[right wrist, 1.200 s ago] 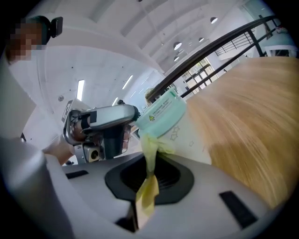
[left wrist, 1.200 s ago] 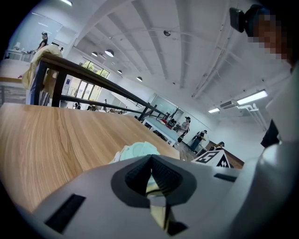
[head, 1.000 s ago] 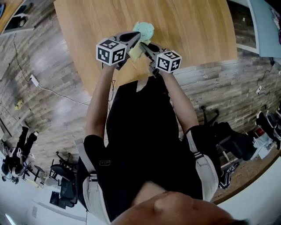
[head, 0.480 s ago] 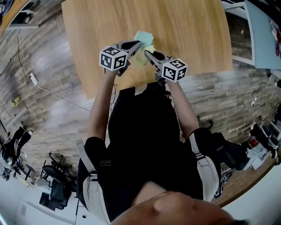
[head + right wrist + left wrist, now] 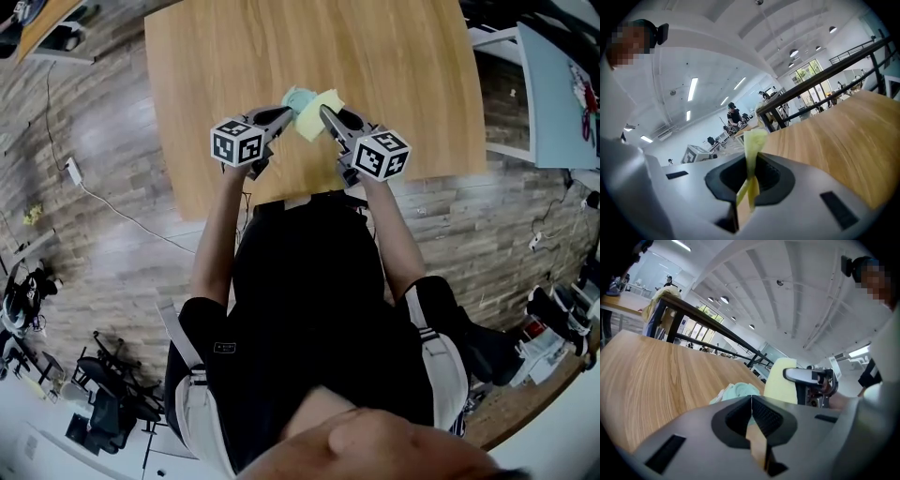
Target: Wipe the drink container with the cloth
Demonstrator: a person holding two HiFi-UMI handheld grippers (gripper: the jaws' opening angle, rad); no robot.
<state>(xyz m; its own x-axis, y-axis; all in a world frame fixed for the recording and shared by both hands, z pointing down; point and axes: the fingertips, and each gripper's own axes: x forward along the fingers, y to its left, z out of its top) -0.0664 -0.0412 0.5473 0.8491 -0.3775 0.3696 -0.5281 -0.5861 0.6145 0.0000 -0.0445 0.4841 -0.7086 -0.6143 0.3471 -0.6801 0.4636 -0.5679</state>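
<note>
Filling the top of the head view, a wooden table stands on a plank floor, and a person in black stands at its near edge with both arms reaching forward over it. Each hand holds a gripper, and the two tips angle inward and nearly meet above the near part of the tabletop.

The left gripper has its jaws pressed together. In its own view the pads meet in a thin line, and the near edge of the pale green container is caught at their tips, the rest of it bulging out beyond them.

The right gripper is clamped on a yellow cloth. In its own view a folded strip of cloth is pinched between the pads and stands up past the tips.

The cloth lies just right of the container and touches its side. Both sit between the two gripper tips, close over the table; whether the container rests on the wood cannot be told.
</note>
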